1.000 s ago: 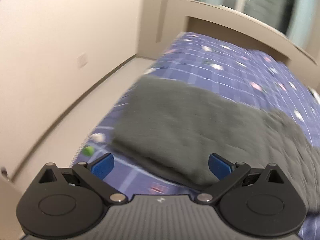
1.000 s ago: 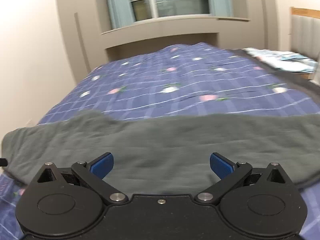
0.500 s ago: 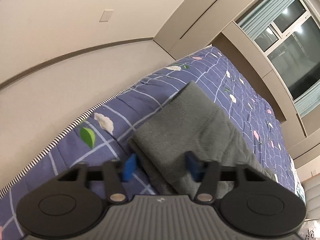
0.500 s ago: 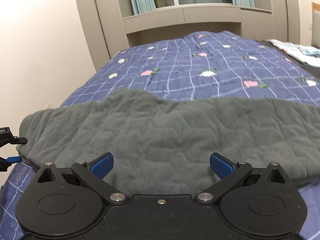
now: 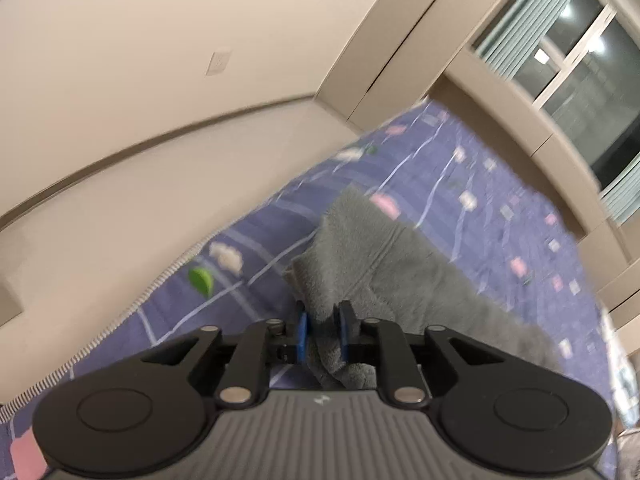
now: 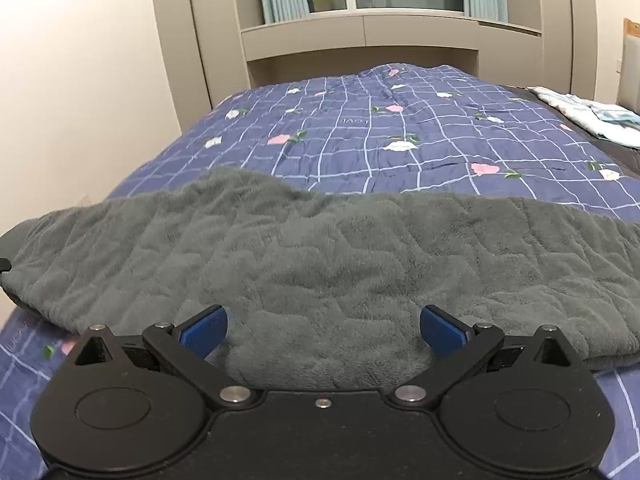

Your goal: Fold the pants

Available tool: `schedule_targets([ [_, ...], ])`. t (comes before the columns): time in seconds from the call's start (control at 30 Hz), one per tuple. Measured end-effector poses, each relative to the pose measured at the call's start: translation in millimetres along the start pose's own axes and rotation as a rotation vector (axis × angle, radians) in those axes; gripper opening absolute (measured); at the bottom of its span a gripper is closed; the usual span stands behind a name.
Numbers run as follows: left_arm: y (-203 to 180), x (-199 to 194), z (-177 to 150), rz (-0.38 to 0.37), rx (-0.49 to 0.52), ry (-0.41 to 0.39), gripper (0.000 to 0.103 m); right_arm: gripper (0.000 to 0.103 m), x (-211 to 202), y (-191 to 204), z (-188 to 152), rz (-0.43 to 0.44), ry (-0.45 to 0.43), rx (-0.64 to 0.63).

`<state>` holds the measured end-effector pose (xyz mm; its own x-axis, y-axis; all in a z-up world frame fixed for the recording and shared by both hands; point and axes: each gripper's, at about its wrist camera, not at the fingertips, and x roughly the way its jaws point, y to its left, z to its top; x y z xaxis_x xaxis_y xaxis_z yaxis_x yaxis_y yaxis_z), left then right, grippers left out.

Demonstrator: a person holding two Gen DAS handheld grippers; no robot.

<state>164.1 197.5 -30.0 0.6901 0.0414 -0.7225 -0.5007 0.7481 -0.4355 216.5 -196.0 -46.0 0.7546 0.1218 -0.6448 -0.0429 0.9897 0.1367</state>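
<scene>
Pinching one end of the grey fleece quilted pants [image 5: 384, 276] in my left gripper [image 5: 322, 326], I can carry it across for a fold; they lie along the near edge of the blue checked floral bedspread [image 6: 360, 136]. My right gripper [image 6: 323, 330] hovers wide open, empty. Bedspread lettering is unreadable.

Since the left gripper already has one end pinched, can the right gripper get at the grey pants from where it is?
Probably yes. The right gripper is open, right over the near edge of the grey pants, with nothing lying between its blue pads and the fabric.
</scene>
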Motion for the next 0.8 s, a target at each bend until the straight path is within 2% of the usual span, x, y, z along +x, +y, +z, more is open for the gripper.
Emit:
schedule_targets([
  [0.03, 0.1, 2.8, -0.4, 0.014, 0.001, 0.011, 0.035, 0.102, 1.9, 0.2, 0.3, -0.001, 0.001, -0.007],
  [0.07, -1.5, 2.7, -0.9, 0.034, 0.004, 0.011, 0.047, 0.102, 3.1, 0.4, 1.3, -0.005, -0.002, -0.017],
  [0.1, -3.8, 0.8, -1.5, 0.056, 0.011, -0.005, 0.062, 0.102, 4.0, 1.0, 3.1, -0.012, -0.009, -0.028],
  [0.13, -7.8, -2.9, -2.4, 0.074, 0.029, -0.026, 0.071, 0.102, 5.1, 2.1, 6.0, -0.019, -0.02, -0.042],
  [0.17, -14.0, -7.2, -3.8, 0.096, 0.057, -0.055, 0.085, 0.102, 7.0, 3.5, 10.4, -0.023, -0.031, -0.056],
  [0.2, -19.9, -11.8, -4.9, 0.115, 0.085, -0.082, 0.091, 0.102, 10.0, 5.0, 16.3, -0.023, -0.043, -0.069],
  [0.27, -37.3, -19.2, -9.0, 0.135, 0.158, -0.128, 0.093, 0.102, 20.3, 9.5, 28.7, -0.023, -0.053, -0.101],
  [0.37, -65.8, -23.4, -15.3, 0.129, 0.266, -0.166, 0.099, 0.102, 39.1, 14.3, 40.6, -0.052, -0.059, -0.138],
  [0.43, -86.8, -22.8, -24.0, 0.115, 0.34, -0.176, 0.1, 0.102, 54.8, 14.5, 43.8, -0.066, -0.04, -0.147],
  [0.53, -117.9, -10.4, -37.5, 0.102, 0.434, -0.143, 0.102, 0.102, 74.0, 13.5, 39.4, -0.178, 0.008, -0.201],
  [0.63, -142.4, 7.0, -47.4, 0.137, 0.483, -0.057, 0.102, 0.102, 72.5, -0.5, 36.1, -0.178, -0.001, -0.166],
  [0.8, -170.3, 5.8, -60.4, 0.098, 0.488, -0.031, 0.103, 0.102, 24.7, -32.9, 30.3, -0.173, -0.113, -0.107],
])
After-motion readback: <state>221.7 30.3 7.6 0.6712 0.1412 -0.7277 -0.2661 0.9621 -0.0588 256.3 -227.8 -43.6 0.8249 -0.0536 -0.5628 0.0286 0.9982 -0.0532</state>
